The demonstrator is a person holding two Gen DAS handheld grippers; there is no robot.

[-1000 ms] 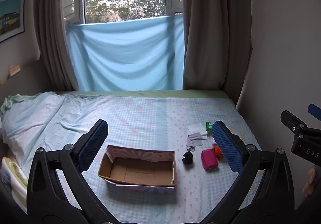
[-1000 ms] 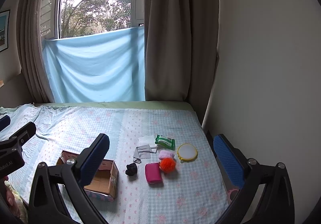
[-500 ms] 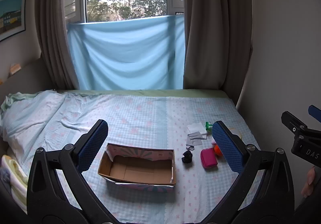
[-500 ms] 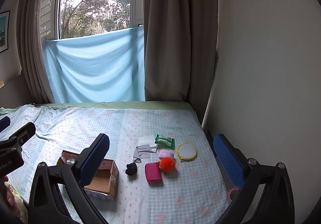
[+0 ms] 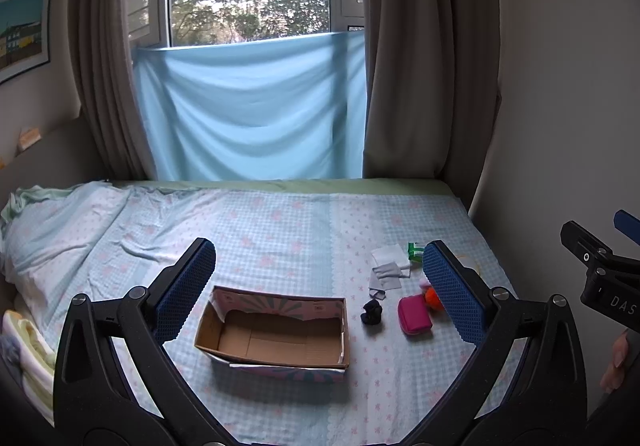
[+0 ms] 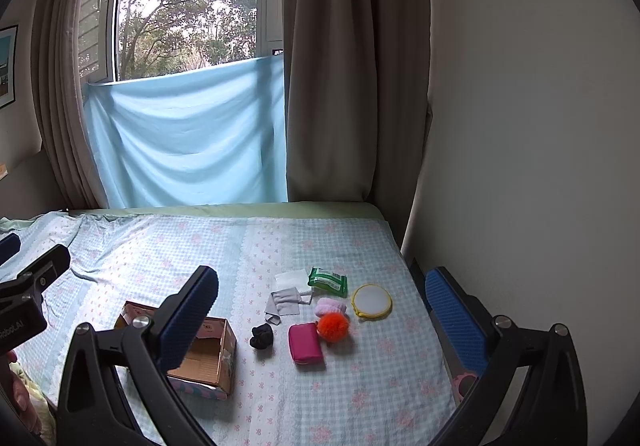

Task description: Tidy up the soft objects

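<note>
An empty open cardboard box (image 5: 276, 334) (image 6: 208, 358) sits on the bed. To its right lie a black scrunchie (image 6: 262, 336) (image 5: 372, 313), a magenta pouch (image 6: 305, 342) (image 5: 414, 314), an orange pom-pom (image 6: 333, 327), a pink fluffy item (image 6: 330, 306), a grey cloth (image 6: 285, 301), a white cloth (image 6: 291, 278), a green wipes pack (image 6: 327, 280) and a round yellow-rimmed disc (image 6: 371, 300). My left gripper (image 5: 320, 294) is open and empty, held above the box. My right gripper (image 6: 324, 318) is open and empty, held above the items.
The bed (image 5: 280, 230) has a light blue checked sheet. A wall (image 6: 520, 126) runs along its right side. Curtains and a blue cloth (image 5: 252, 110) hang at the window beyond. A crumpled blanket (image 5: 24, 342) lies at the left edge.
Both views have shifted only very slightly. Nothing on the bed has moved and both grippers stay open.
</note>
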